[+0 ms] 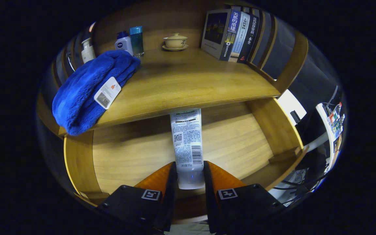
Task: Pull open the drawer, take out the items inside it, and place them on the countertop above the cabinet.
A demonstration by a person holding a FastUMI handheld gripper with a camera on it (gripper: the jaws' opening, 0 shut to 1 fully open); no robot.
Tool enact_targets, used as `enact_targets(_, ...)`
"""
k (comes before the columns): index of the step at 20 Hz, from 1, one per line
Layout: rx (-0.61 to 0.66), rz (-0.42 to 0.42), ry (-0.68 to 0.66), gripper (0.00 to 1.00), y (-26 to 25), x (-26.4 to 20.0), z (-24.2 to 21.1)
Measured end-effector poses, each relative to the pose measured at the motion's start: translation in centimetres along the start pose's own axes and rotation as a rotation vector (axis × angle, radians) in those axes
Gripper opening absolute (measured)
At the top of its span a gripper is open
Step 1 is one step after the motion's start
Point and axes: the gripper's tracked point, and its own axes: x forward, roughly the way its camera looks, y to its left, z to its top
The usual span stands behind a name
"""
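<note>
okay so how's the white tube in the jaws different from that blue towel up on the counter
The tube is white, smooth and stiff, printed with text; the towel is blue, fluffy and folded. The tube sits in the open drawer, clamped between the gripper jaws; the towel lies free on the countertop, overhanging its edge. Both carry printed labels.

The gripper (190, 169) is a blocky two-part tool: each half has a dark, matte housing with rounded corners and a small screw near its outer edge. On top of each housing sits a square black-and-white marker in a white border. From each housing a wedge-shaped finger (162, 178) tapers forward, its inner face a flat, thin upright plate running along the gap
</note>
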Motion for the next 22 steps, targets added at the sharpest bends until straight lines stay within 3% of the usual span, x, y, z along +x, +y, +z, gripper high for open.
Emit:
enact_targets(7,-0.072,-0.093,-0.072,0.50,-1.2,-4.1,0.9)
enact_targets(18,-0.003,-0.109,-0.165,0.50,-3.5,-9.4,-2.0)
enact_targets(22,-0.001,-0.096,-0.322,0.50,-3.7,-11.2,2.5)
